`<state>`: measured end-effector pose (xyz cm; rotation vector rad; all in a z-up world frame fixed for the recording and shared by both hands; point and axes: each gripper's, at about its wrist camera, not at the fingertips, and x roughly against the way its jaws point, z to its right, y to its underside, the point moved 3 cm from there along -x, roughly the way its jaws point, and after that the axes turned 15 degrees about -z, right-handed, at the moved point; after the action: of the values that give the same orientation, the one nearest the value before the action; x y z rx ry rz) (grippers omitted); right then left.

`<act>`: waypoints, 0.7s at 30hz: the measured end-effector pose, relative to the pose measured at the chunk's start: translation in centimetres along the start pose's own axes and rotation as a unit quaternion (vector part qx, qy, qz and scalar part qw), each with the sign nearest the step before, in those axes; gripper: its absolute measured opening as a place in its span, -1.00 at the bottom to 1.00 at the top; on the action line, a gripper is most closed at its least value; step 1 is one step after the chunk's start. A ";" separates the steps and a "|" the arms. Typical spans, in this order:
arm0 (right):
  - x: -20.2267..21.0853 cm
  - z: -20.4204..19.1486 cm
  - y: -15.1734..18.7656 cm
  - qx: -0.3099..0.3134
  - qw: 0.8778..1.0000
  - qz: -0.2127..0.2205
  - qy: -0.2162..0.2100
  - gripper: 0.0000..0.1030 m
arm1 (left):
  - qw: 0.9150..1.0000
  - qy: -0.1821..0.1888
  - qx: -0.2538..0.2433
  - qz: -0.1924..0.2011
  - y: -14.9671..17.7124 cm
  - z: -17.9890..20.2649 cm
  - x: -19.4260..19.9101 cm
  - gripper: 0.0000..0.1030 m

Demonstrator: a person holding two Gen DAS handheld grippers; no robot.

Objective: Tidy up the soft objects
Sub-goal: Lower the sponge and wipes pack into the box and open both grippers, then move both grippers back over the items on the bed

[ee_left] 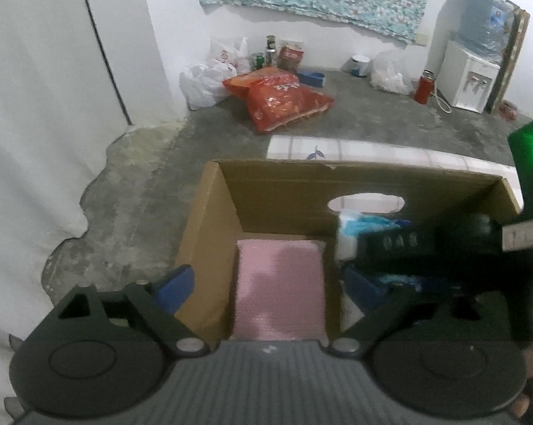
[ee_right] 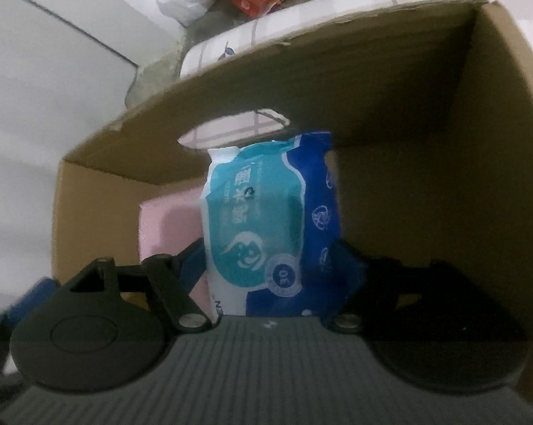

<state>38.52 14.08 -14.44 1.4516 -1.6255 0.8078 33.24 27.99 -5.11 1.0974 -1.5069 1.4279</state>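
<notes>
Blue-and-teal wipes pack (ee_right: pixel 270 226) upright beside flat pink pad (ee_left: pixel 279 290) inside cardboard box (ee_left: pixel 280 191).

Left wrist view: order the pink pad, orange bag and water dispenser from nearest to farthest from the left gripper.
1. Pink pad, in the box between the fingers.
2. Orange bag, on the floor beyond.
3. Water dispenser, far right corner.
</notes>
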 end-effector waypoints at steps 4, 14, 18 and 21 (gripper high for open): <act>0.2 0.2 -0.3 -0.012 0.998 -0.019 -0.064 0.67 | 1.000 -0.003 -0.003 -0.002 0.0 0.2 0.0 0.85; 7.9 -0.4 3.2 0.066 0.996 0.034 -0.055 0.71 | 0.999 0.033 -0.010 0.019 1.5 2.0 3.3 0.86; 13.2 0.0 6.5 0.113 0.989 0.069 -0.065 0.73 | 0.997 0.052 -0.024 0.046 2.9 3.7 6.7 0.91; 17.4 1.4 9.3 0.140 0.983 0.090 -0.084 0.74 | 0.995 0.066 -0.037 0.060 4.4 5.1 9.3 0.92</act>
<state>28.61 5.77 0.57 1.6191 -1.8468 1.0761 26.10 22.15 1.85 0.8629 -1.5391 1.4848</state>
